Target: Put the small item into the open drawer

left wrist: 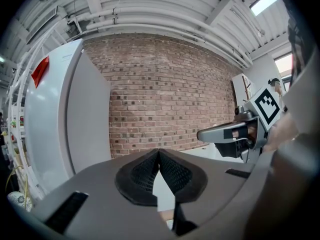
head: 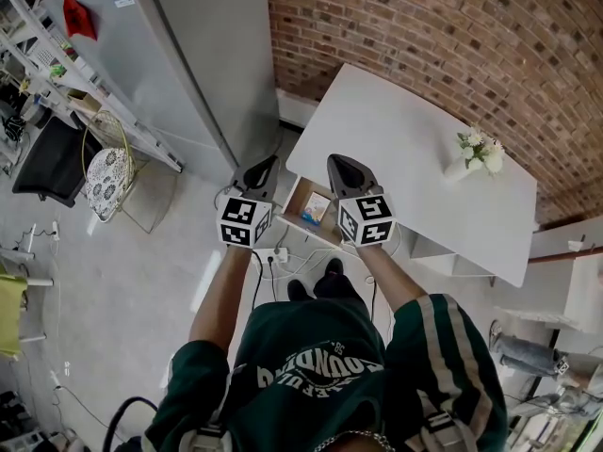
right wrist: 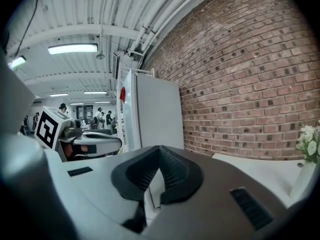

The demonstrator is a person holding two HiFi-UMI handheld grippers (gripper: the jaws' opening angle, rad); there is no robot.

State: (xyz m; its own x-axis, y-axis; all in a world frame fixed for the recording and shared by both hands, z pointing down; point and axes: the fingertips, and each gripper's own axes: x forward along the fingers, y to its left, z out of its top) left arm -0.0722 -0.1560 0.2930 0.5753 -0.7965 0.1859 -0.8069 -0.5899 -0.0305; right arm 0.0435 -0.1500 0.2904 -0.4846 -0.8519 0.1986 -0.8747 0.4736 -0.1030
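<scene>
1. Small item: a pale, blue-marked piece lying inside the open drawer. No gripper touches it. What it is stays too small to tell.
2. Drawer is pulled out from the near edge of the white table, with its wood-coloured inside showing. In the head view it sits between the two grippers and below them.
3. Left gripper: jaws brought together, ribbed pads meeting at the tips, nothing between them. It is held in the air, pointing toward the brick wall and a tall grey refrigerator.
4. Right gripper: jaws likewise closed tip to tip and empty. It is held level with the left one, just beside it but apart, over the table's near edge.
5. Each gripper's marker cube faces up at the head camera: left cube, right cube.
6. White vase of pale flowers stands on the far right part of the tabletop, well apart from the drawer.
7. Person stands at the drawer in a dark green top with pale sleeve stripes, both forearms stretched forward, dark shoes just short of the drawer front.
8. Cables and a power strip lie on the floor beside the feet.
9. White shelving with small goods runs along the left of the refrigerator.
</scene>
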